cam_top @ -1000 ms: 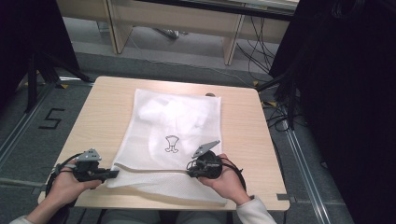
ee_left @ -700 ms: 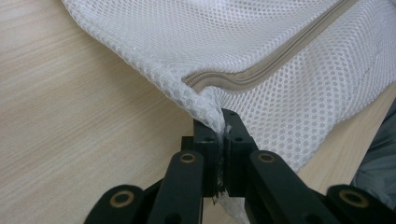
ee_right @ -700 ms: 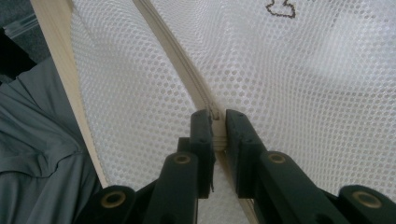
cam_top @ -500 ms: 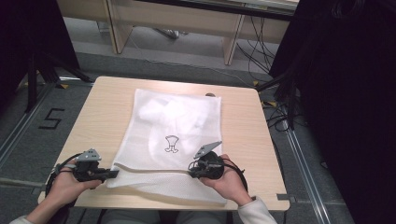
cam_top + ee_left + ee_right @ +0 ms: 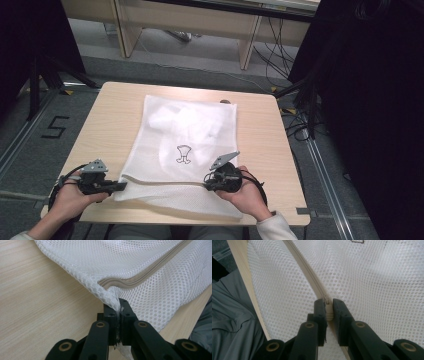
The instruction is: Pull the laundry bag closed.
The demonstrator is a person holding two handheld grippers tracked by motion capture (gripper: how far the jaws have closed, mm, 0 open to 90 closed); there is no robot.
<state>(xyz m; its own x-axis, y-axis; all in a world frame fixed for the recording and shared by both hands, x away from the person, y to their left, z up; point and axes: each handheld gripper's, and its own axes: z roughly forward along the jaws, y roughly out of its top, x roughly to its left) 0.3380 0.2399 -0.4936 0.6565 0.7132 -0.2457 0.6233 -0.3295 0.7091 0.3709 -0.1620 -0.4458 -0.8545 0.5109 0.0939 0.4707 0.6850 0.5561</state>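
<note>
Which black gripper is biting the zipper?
The right gripper: its jaws clamp the beige zipper. The left gripper pinches the white mesh bag's corner.

High view above near table [image 5: 120, 100] edge, facing forward-down, gripper views close along own jaws, all share white mesh bag [image 5: 185, 130] [image 5: 155, 270] [image 5: 374, 277]

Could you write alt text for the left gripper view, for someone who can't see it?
Two black jaws of the left tool pinch the corner of a white mesh laundry bag beside its beige zipper, above a light wooden table.
</note>
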